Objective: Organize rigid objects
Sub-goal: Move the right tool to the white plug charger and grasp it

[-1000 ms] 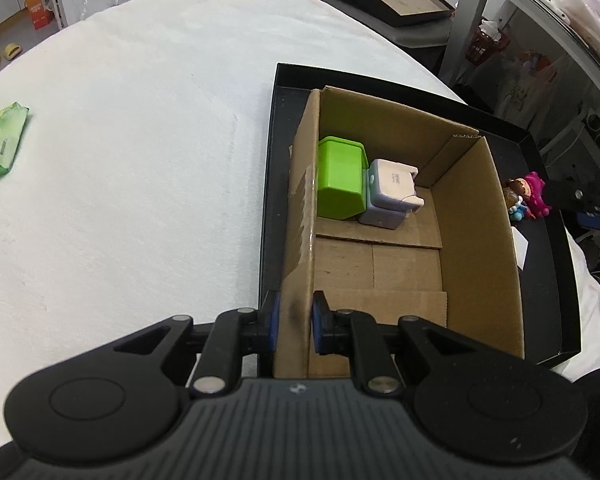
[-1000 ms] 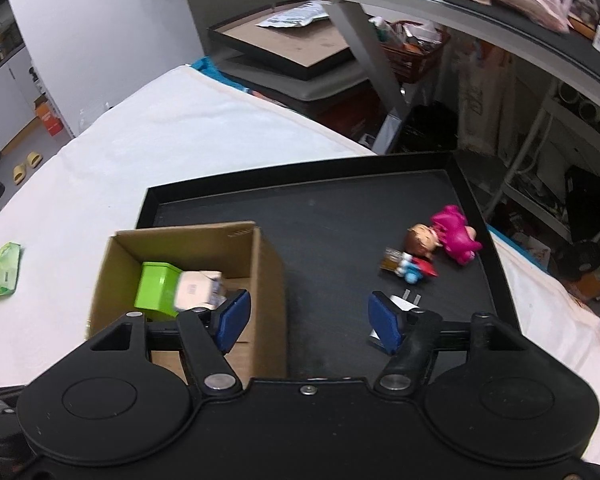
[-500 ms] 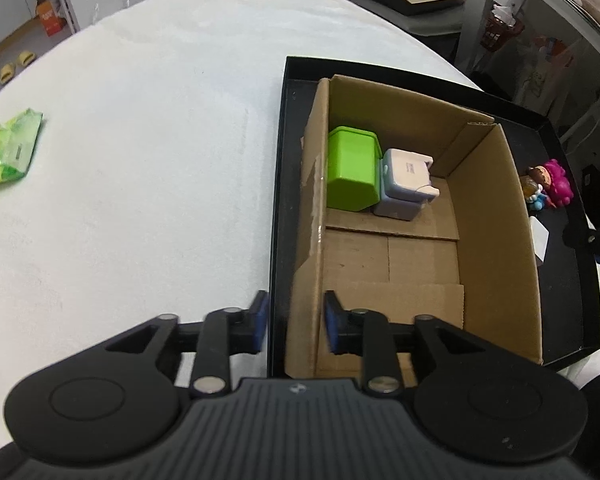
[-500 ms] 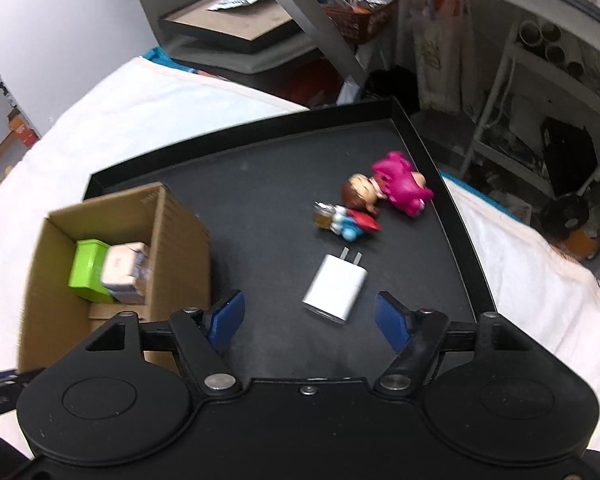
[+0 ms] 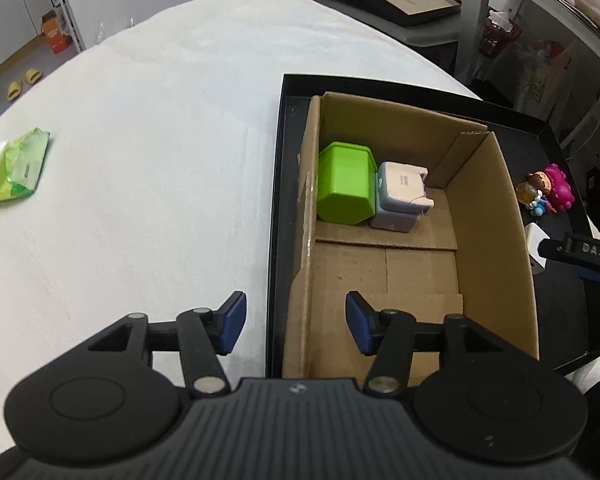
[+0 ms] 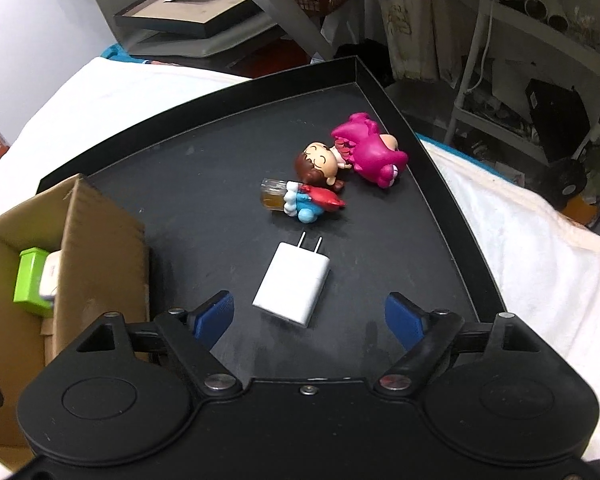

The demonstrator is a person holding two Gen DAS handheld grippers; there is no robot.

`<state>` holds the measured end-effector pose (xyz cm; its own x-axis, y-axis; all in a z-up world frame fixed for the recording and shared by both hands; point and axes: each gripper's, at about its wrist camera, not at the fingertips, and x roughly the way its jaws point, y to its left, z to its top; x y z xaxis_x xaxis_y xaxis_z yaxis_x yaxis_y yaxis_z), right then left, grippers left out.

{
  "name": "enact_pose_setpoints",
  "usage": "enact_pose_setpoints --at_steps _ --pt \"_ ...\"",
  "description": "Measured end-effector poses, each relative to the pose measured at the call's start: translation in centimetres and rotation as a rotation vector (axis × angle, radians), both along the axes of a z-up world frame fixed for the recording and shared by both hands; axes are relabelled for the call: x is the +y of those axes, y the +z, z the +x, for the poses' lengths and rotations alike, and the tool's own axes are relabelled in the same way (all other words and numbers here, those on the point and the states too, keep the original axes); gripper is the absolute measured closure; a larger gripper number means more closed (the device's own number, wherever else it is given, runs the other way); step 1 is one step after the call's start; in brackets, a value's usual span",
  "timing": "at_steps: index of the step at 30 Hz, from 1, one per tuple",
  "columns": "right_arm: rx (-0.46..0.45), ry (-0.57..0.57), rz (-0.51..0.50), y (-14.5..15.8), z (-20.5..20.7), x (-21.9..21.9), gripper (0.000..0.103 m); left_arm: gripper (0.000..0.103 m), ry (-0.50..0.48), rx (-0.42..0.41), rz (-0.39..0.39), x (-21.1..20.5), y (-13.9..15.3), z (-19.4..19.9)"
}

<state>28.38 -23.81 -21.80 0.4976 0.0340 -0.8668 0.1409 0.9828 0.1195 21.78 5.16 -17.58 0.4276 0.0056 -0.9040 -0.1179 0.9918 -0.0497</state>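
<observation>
Left claw [image 5: 293, 323] now off box wall [image 5: 305, 216]

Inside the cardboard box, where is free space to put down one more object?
The near half of the cardboard box floor is bare, up to the front wall. The far left corner is crowded: the green box and grey-white charger sit touching.

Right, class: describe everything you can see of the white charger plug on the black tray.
The white charger plug is a smooth, glossy block with rounded edges, plastic by the look of it. Two thin metal prongs stick out of its far end, pointing towards the toy figures. It lies flat and slightly askew on the black tray, apart from the figures and the cardboard box. Nothing touches it but the tray. The open right gripper sits just short of it.
</observation>
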Motion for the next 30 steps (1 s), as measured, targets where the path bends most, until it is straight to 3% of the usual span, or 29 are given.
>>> enact_pose_setpoints --at_steps 5,13,16,20,30 --pt "0.003 0.005 -0.006 -0.8 1.1 0.2 0.019 0.049 0.007 -0.044 0.015 -0.4 0.6 -0.1" --pt "0.016 0.016 -0.024 -2.0 1.7 0.3 0.02 0.049 -0.01 -0.022 0.051 -1.7 0.3 0.5" --pt "0.041 0.039 -0.042 -2.7 1.5 0.4 0.031 0.049 -0.035 -0.004 0.048 -2.5 0.0 0.6" --pt "0.023 0.045 -0.097 -2.5 0.7 0.0 0.063 0.049 -0.065 -0.03 0.096 -3.9 0.3 0.3" --pt "0.018 -0.012 -0.025 -2.3 -0.1 -2.3 0.064 0.048 -0.068 -0.031 0.134 -4.9 0.1 0.4"
